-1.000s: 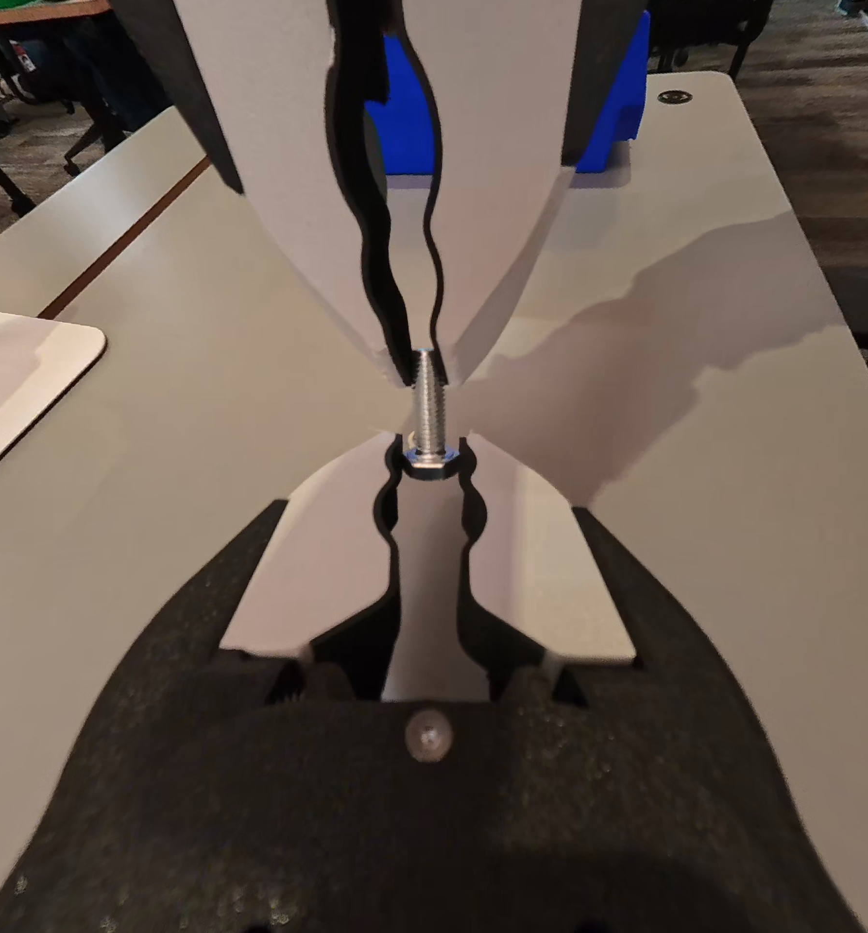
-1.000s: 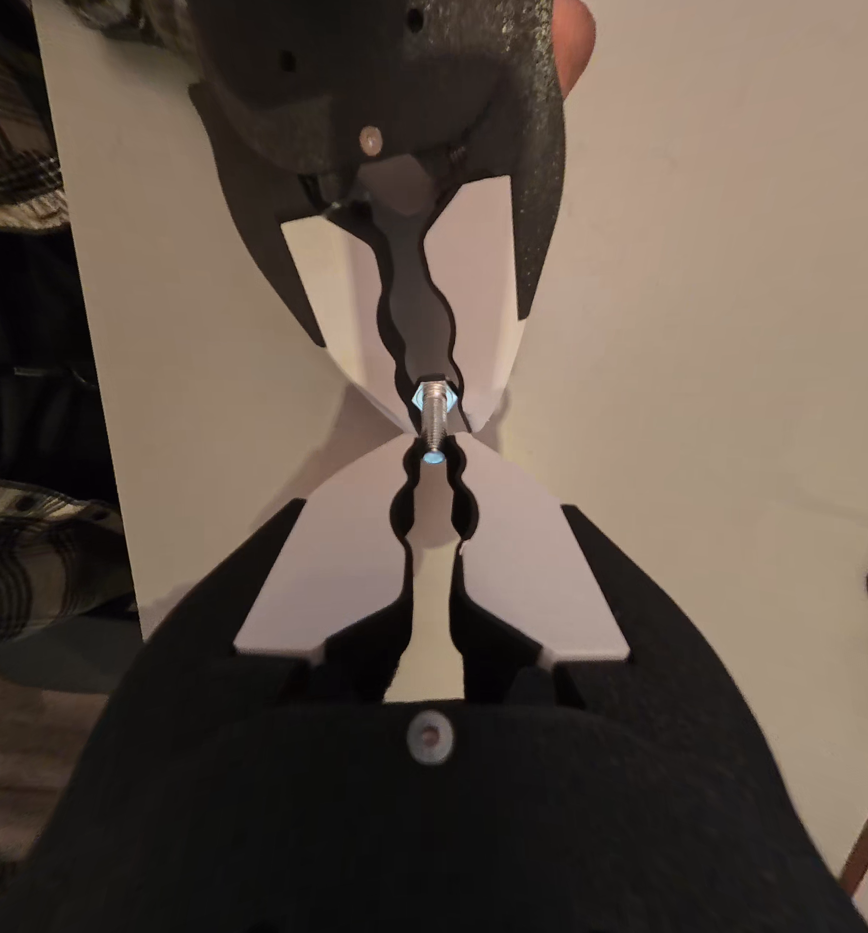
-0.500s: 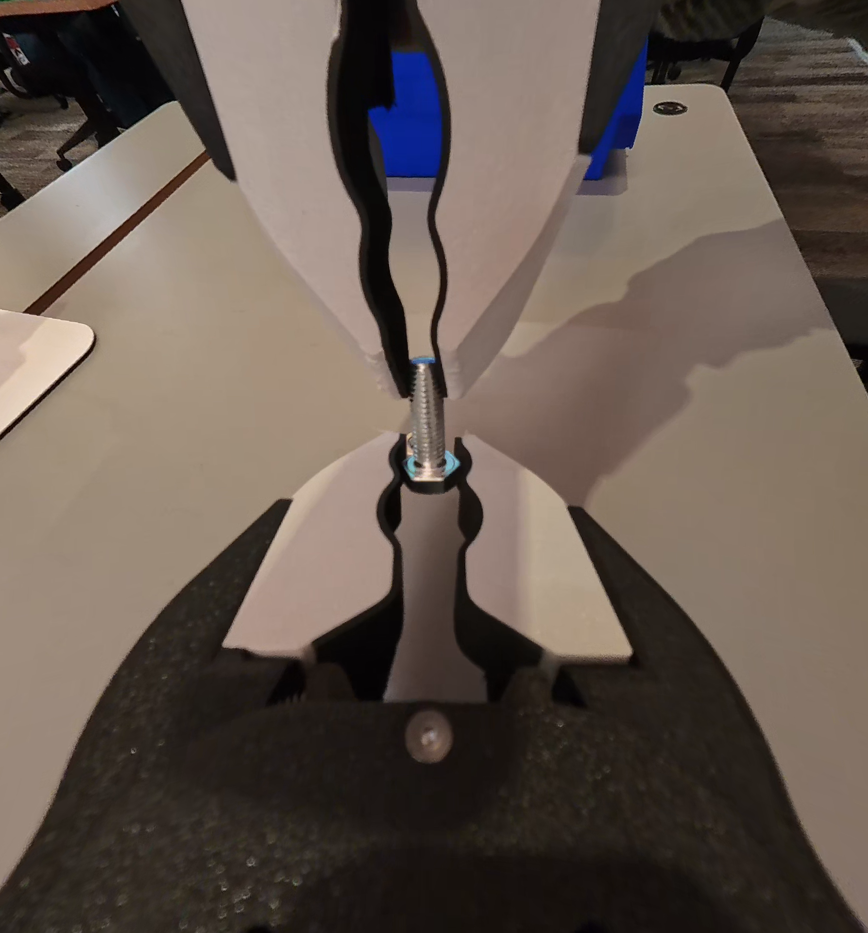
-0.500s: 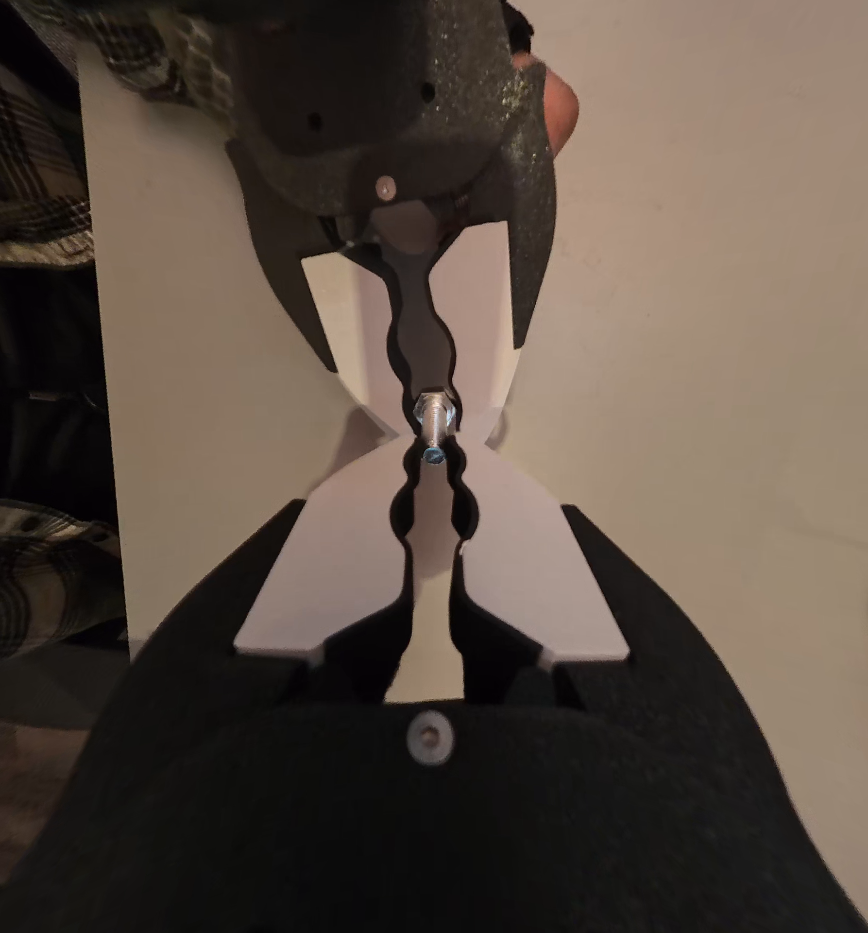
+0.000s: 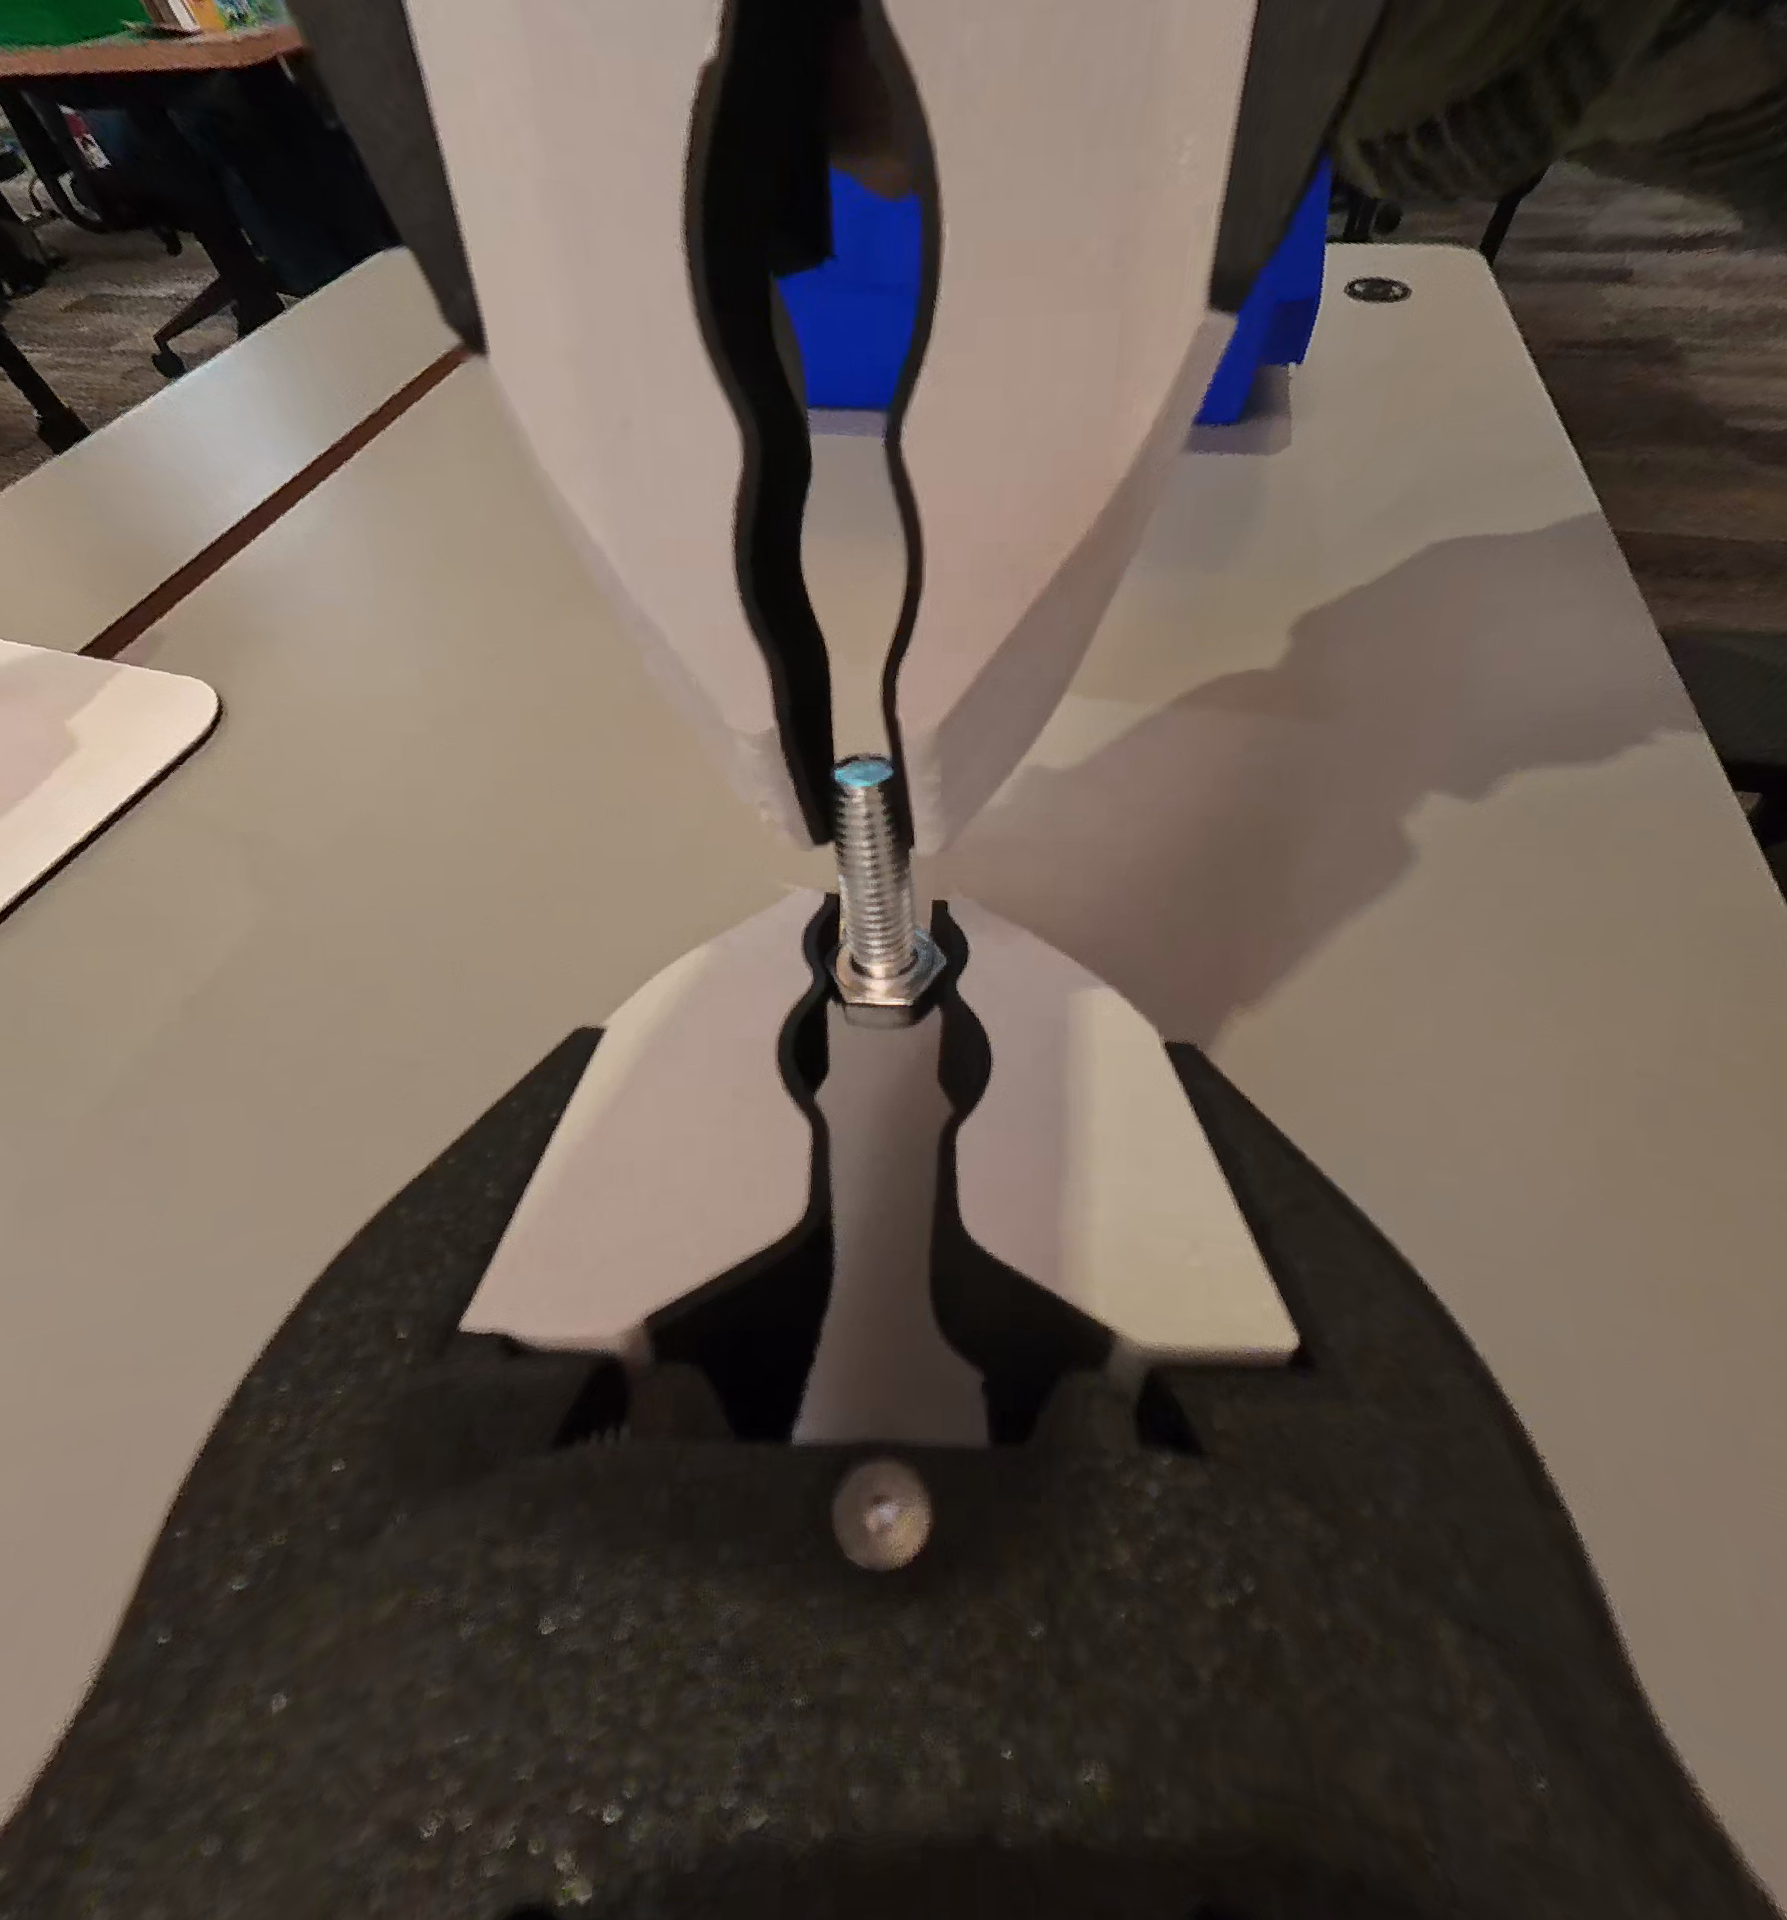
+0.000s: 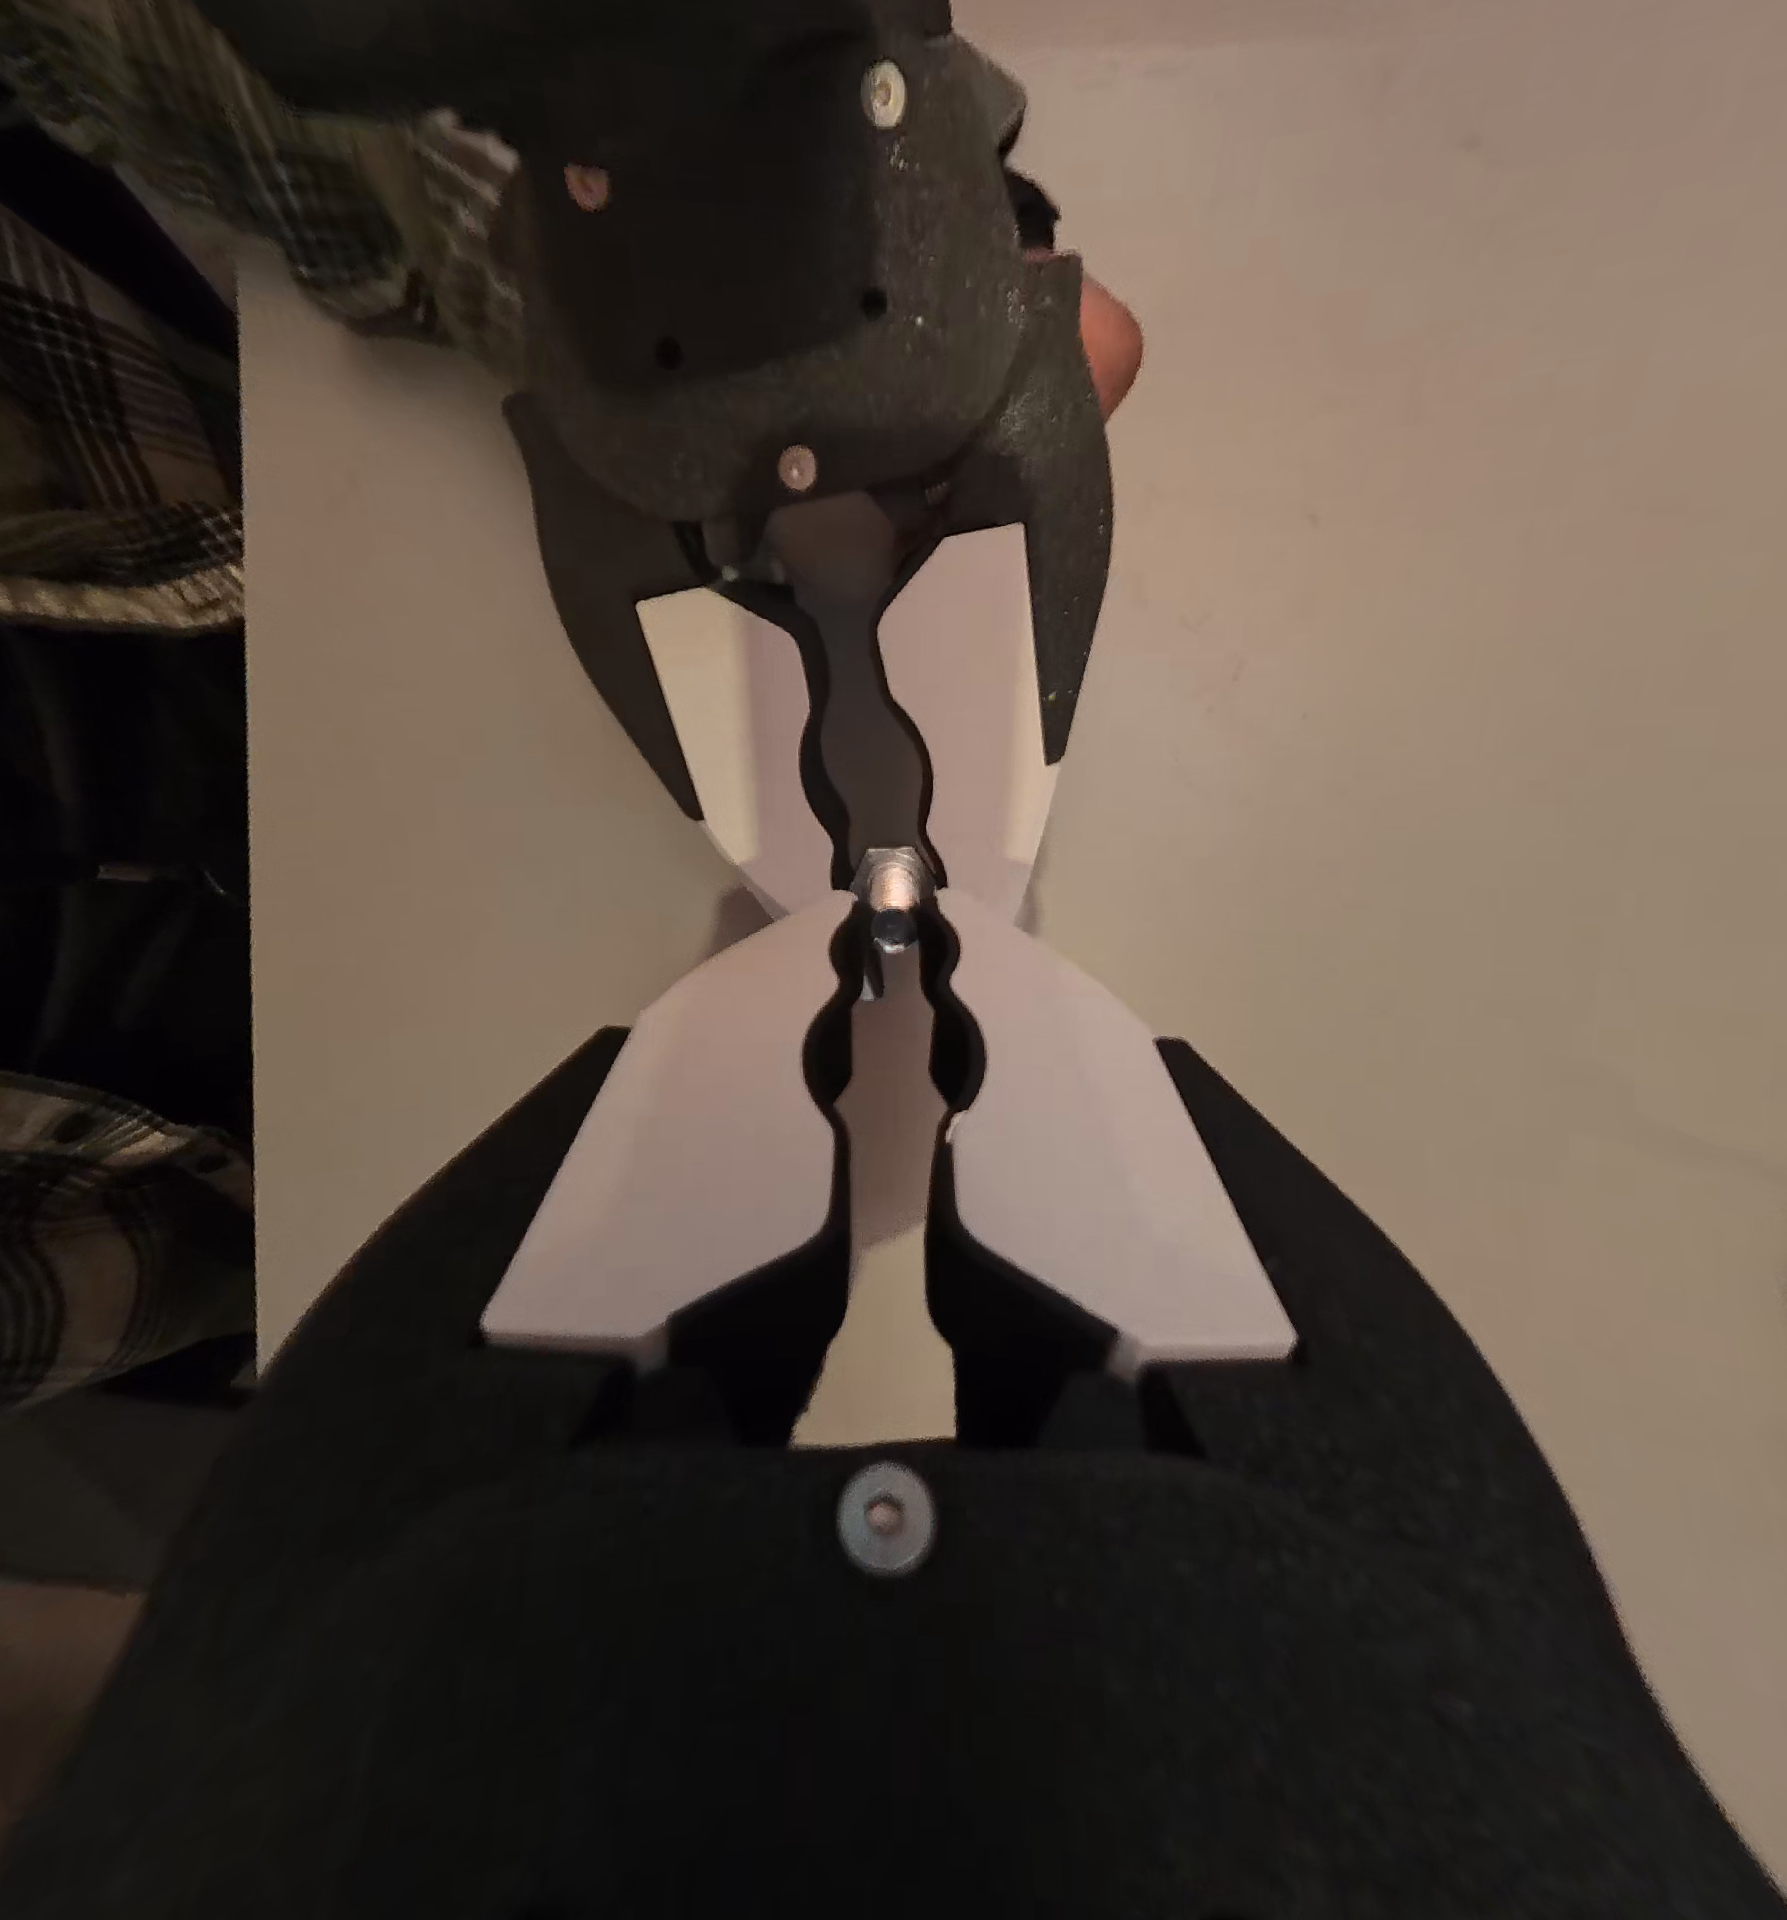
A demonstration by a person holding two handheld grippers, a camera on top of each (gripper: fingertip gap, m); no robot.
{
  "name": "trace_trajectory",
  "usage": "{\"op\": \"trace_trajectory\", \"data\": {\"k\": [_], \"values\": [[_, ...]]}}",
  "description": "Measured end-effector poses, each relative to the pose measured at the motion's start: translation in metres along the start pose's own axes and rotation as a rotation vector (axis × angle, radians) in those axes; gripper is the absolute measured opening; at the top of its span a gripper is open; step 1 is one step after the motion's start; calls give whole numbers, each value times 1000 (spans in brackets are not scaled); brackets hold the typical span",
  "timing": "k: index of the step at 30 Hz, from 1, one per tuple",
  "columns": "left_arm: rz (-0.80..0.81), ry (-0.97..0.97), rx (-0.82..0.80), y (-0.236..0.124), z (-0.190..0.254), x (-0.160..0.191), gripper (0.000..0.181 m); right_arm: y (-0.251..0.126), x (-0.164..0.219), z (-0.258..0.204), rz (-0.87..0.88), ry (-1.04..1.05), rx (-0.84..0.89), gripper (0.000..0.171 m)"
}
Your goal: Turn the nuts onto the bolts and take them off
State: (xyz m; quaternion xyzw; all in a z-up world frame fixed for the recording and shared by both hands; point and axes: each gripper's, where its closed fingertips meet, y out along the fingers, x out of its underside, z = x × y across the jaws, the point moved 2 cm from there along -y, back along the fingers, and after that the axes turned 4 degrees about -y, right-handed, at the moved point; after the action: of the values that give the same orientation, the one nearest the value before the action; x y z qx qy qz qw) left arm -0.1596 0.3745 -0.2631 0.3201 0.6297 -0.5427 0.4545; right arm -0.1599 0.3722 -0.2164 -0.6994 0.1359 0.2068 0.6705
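Left wrist view: the left hand-held gripper point(image 5: 884, 982) is closed to a narrow gap, its white fingertips point(image 5: 754, 977) clamped on the hexagonal head of a bolt point(image 5: 871, 873). The bolt's threaded shaft points straight away from the camera, held above the pale grey surface point(image 5: 369, 935) and not touching it. The bolt's far end, with a light blue tip, sits between the tips of the right hand-held gripper point(image 5: 868, 805), which comes in from the top of frame and faces the left one head-on.

Right wrist view: the right hand-held gripper point(image 6: 889, 935) is also nearly closed around the bolt's point(image 6: 891, 891) free end. A small metal piece shows between its tips, possibly the nut point(image 6: 876, 971), but the lighting is dim and I cannot tell for sure. The left hand-held gripper point(image 6: 884, 868) appears opposite, black body uppermost, with a fingertip of the person's hand point(image 6: 1112, 343) at its edge and a plaid sleeve point(image 6: 349, 218) behind.

Background, left wrist view: a blue bin point(image 5: 868, 301) stands at the far end of the surface. A white rounded board point(image 5: 68, 748) lies well to the left.
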Motion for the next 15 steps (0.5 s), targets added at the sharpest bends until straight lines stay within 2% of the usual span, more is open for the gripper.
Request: {"op": "trace_trajectory", "data": {"k": [4,7,9,12,15], "values": [[79,-67,24,-5,0,-10,16,-10,-4,2,122,0,17,10],[140,-139,24,-13,-7,-17,16,-20,5,6,261,37,93,30],[180,-187,5,-20,-17,-19,16,-20,22,9,342,74,151,30],[211,-229,-29,-28,-30,-19,16,-2,53,10,419,122,195,31],[224,-238,-41,-31,-35,-19,16,29,77,6,378,153,169,35]]}}
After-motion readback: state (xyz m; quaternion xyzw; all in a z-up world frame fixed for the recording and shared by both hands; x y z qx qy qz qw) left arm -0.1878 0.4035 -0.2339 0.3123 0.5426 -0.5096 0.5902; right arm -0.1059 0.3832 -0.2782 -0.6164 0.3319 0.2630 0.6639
